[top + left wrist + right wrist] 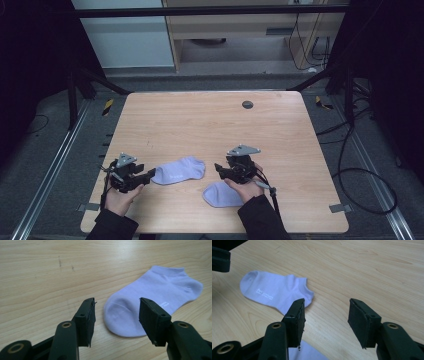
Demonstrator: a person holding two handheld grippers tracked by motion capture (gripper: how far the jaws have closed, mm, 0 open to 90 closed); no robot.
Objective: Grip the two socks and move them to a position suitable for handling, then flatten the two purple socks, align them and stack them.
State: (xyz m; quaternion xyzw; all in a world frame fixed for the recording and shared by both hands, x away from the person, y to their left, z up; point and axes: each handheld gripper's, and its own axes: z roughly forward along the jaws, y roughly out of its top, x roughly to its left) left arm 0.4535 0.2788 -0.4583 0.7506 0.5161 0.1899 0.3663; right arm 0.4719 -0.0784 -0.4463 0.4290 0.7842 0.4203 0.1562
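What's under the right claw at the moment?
The second sock lies on the table beneath the right claw, whose jaws stand open. The hand covers part of it, so its full shape can't be seen.

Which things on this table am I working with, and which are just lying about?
In the job:
- left sock, flat on the table, in front of the open left claw
- right sock, partly under the hand with the open right claw

Lying about:
- dark round spot near the table's far edge
- cables on the floor
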